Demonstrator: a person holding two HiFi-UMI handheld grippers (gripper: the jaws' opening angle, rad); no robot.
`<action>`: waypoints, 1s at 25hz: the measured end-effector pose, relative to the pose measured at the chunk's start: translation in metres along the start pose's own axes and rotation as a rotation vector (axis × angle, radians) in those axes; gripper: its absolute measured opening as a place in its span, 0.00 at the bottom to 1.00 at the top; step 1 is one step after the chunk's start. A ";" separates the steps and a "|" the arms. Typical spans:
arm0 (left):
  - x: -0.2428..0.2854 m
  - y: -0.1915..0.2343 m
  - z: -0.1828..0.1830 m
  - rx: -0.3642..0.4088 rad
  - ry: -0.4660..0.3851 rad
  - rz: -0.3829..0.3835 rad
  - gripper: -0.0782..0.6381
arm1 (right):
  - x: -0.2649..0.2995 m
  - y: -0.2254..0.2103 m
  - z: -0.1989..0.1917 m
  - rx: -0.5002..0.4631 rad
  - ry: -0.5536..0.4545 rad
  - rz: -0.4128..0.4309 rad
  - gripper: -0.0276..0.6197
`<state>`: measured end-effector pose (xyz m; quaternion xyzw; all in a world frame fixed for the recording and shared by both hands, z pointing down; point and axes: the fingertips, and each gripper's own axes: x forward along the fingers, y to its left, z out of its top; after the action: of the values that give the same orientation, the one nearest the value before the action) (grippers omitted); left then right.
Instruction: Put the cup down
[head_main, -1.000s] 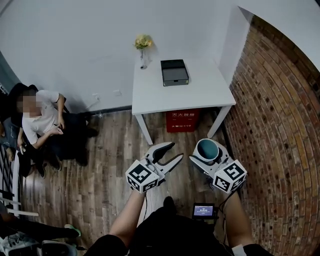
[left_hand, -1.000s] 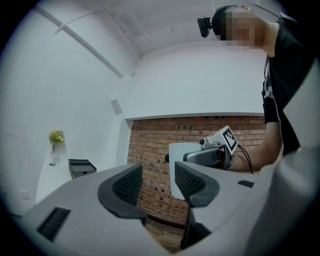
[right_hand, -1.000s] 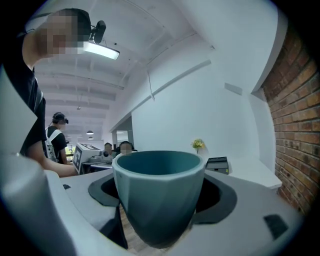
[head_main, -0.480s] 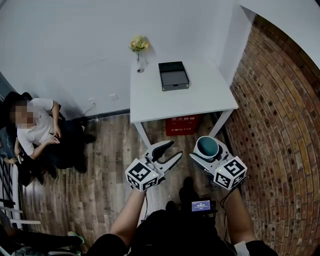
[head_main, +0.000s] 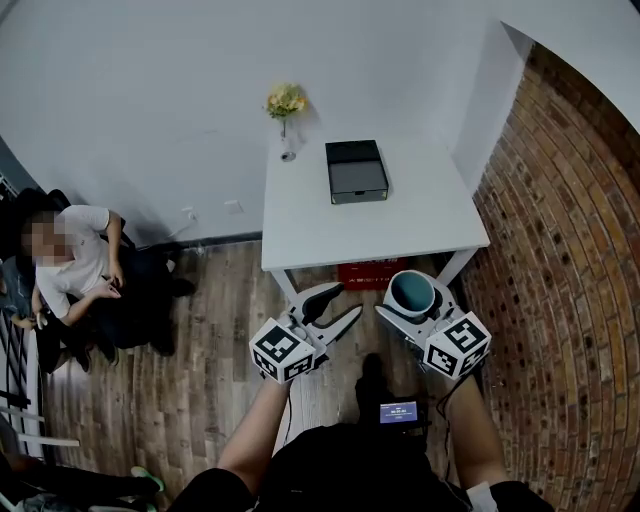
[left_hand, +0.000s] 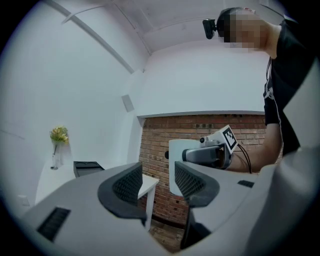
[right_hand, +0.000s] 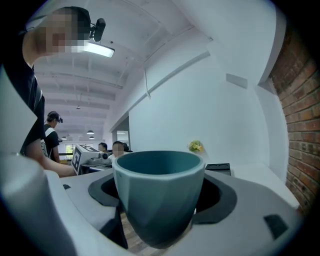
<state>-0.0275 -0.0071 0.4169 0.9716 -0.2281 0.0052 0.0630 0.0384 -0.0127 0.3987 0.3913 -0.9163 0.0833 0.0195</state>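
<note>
Presently the teal cup (right_hand: 159, 195) is pinched upright between the fingers of the right gripper (head_main: 412, 298), while the fingers of the left gripper (left_hand: 155, 186) are spread with nothing between them. The white counter (head_main: 400, 225) lies just ahead of both fingertips. The cup is best kept level, brought over the bare near part short of the black tray (head_main: 357, 170), lowered until its base sits flat, and only then released. No writing can be read; only square marker patterns are seen.
</note>
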 end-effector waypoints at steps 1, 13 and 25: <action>0.007 0.008 0.001 0.001 0.001 0.006 0.38 | 0.006 -0.009 0.002 0.000 -0.001 0.006 0.66; 0.096 0.097 0.013 -0.014 0.019 0.078 0.38 | 0.065 -0.119 0.017 0.006 0.016 0.074 0.66; 0.169 0.155 0.031 0.004 0.024 0.119 0.38 | 0.102 -0.207 0.035 0.005 0.011 0.111 0.66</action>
<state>0.0547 -0.2239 0.4111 0.9563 -0.2846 0.0212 0.0635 0.1176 -0.2319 0.4028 0.3392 -0.9363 0.0886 0.0188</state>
